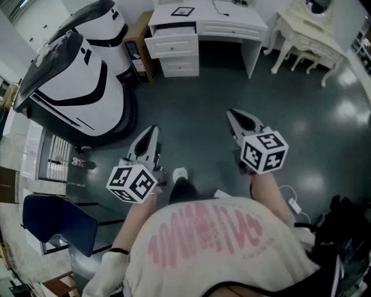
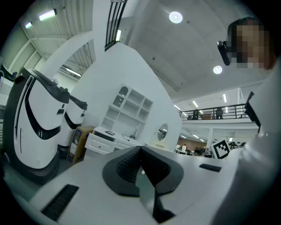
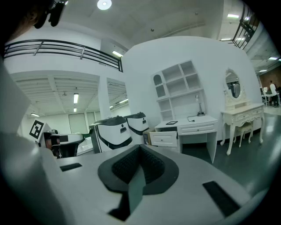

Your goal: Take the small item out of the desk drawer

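The white desk [image 1: 232, 26] stands by the far wall. Its left side holds a stack of drawers, and the top drawer [image 1: 172, 43] is pulled partway out, its white front forward and a dark gap behind it. What lies inside cannot be made out.

your desk [image 1: 243, 26] is white, the floor [image 1: 191, 98] dark grey-green. the marker cubes [image 1: 132, 183] show black-and-white squares; your shirt [image 1: 220, 255] is cream with pink print; the chair [image 1: 58, 223] is navy.

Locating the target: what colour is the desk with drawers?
White; the drawered desk shows best in the head view.
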{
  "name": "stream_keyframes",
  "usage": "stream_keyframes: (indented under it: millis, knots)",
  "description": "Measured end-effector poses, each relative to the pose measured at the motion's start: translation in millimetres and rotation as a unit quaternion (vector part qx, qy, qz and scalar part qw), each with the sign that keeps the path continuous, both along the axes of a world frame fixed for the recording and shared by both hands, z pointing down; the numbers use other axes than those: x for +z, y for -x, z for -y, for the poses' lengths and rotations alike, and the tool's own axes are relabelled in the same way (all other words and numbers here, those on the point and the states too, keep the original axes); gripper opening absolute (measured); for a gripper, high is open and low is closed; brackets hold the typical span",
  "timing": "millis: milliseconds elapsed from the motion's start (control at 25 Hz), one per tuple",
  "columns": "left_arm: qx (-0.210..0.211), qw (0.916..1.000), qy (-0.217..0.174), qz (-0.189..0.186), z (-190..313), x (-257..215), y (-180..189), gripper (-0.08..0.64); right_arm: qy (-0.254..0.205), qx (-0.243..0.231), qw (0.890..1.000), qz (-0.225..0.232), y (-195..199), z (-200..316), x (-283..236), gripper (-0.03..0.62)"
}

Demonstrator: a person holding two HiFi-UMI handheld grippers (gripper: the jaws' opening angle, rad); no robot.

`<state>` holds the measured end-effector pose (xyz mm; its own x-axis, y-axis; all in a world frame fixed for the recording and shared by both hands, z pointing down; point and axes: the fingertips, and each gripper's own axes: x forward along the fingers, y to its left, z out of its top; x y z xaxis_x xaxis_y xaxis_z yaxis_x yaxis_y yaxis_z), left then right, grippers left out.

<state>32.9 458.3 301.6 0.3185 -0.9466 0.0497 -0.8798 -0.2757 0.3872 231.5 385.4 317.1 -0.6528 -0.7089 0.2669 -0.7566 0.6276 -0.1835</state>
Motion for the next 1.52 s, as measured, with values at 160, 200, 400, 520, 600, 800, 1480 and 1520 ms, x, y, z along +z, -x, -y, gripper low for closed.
stream_keyframes:
  millis: [160, 200, 400, 520, 600, 800, 1480, 1520]
  knots:
    - [0.004, 1.0, 0.001, -0.004, 21, 5, 13, 0.028, 0.004, 0.006, 1.0, -0.002, 11, 19, 6, 0.017]
    - [0.006, 1.0, 0.001, -0.006, 28, 5, 17, 0.028, 0.004, 0.007, 1.0, -0.003, 14, 24, 6, 0.017]
    - [0.015, 0.9998, -0.01, -0.01, 72, -3, 41, 0.028, -0.002, 0.015, 1.0, 0.016, 33, 63, -3, 0.017]
    - [0.02, 0.9996, -0.02, -0.009, 102, -11, 60, 0.028, -0.01, 0.025, 0.999, 0.025, 47, 92, -13, 0.017]
    - [0.023, 0.9993, -0.028, -0.009, 122, -18, 74, 0.029, -0.017, 0.03, 0.999, 0.025, 58, 111, -19, 0.017]
    - [0.039, 0.9982, -0.044, -0.015, 169, -37, 111, 0.028, -0.033, 0.042, 0.998, 0.022, 92, 155, -37, 0.017]
    - [0.068, 0.997, -0.004, -0.036, 236, -6, 173, 0.029, -0.004, 0.054, 0.999, 0.001, 157, 223, -14, 0.017]
    - [0.067, 0.997, -0.002, -0.038, 239, -3, 175, 0.029, -0.001, 0.054, 0.999, -0.002, 159, 225, -11, 0.017]
